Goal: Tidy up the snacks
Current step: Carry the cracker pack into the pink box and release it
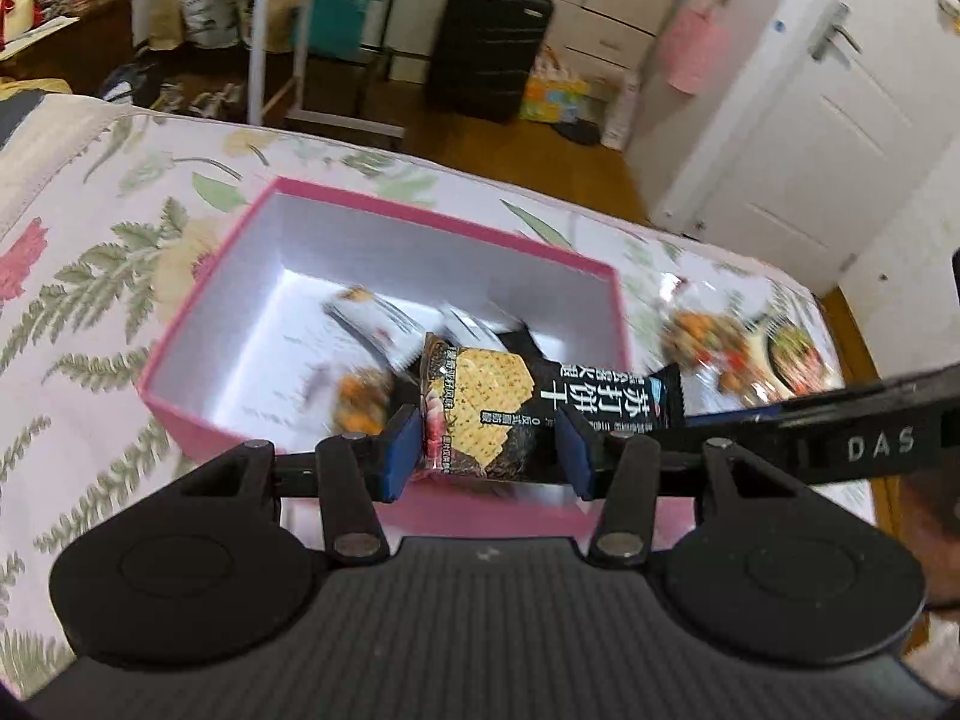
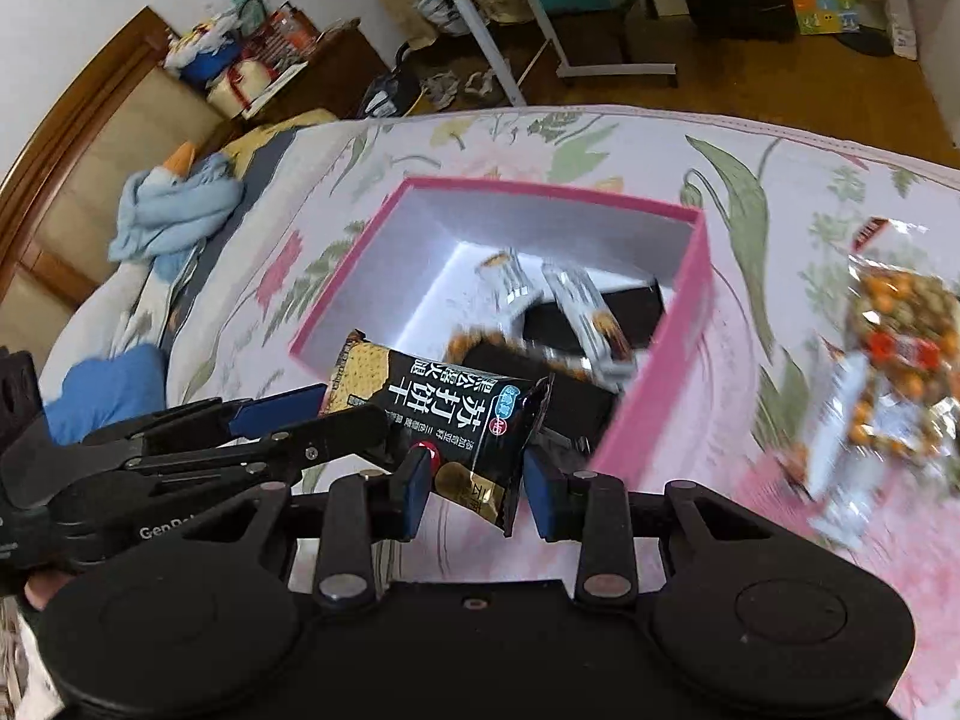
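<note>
Left wrist view shows my left gripper (image 1: 486, 450) and right gripper (image 2: 477, 489), jaws each pinching one end of a black soda-cracker packet (image 1: 510, 402) above the near edge of a pink open cardboard box (image 1: 198, 324) on the floral bed. I judge it partly filled: several packets lie inside, clear bags of mixed nuts (image 2: 894, 354) wait outside.

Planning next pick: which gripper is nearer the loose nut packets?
Right. Right gripper holds the cracker packet's end toward the nut packets; left gripper holds the far end.
</note>
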A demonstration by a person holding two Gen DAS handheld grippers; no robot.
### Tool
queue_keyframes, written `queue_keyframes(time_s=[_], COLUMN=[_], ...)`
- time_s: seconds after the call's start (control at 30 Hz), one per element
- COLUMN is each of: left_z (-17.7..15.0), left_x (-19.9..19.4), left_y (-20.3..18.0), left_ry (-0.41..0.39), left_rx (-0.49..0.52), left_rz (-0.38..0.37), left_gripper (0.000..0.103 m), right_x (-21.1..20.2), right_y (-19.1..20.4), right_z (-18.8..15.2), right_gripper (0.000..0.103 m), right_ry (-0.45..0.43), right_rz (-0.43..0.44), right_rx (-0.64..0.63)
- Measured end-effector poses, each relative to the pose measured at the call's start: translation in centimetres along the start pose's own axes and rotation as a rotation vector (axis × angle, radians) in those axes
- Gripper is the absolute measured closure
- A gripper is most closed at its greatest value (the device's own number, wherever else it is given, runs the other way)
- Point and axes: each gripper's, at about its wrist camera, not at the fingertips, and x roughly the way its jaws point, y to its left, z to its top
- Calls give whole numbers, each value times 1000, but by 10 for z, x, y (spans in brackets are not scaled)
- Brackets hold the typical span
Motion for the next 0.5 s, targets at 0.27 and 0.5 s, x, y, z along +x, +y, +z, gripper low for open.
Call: queue_keyframes(time_s=[0.27, 0.5], left_z=[21, 20], left_x=[58, 87], left_y=[33, 28], left_ry=[-2, 6], left_rx=[-50, 69], left_rz=[52, 154], left_gripper=[56, 52], right_x=[67, 93], right_y=[-5, -18], right_z=[37, 44], right_gripper=[61, 61], right_ry=[-16, -24], right_rz=[-45, -63], right_rx=[-18, -61])
